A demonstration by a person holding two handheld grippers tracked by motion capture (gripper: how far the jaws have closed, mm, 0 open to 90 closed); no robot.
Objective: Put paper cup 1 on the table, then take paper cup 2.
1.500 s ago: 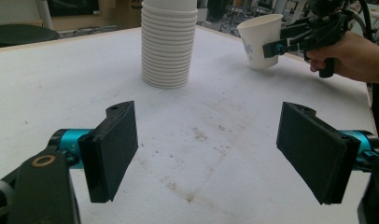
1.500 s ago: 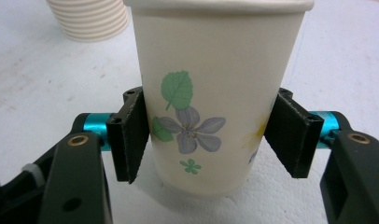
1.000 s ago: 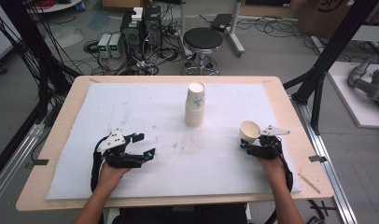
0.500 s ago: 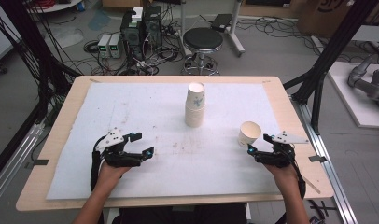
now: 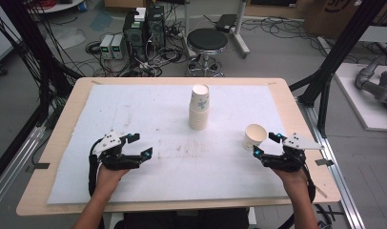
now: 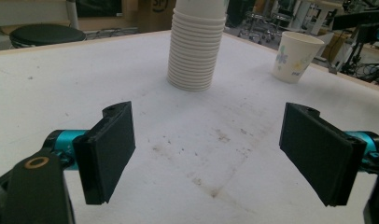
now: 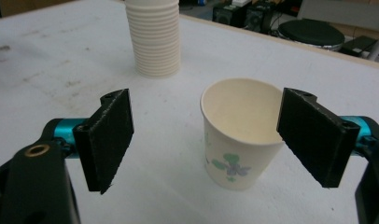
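standing upright, paper cup [image 7: 239,135] sits free beyond spread right gripper [image 7: 220,140].

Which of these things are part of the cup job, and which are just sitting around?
Part of the job:
single paper cup, standing upright
stack of paper cups
right gripper, jaws just opened, cup released
left gripper, open
white mat

Just lying about:
black stool
grey boxes and cables on the floor
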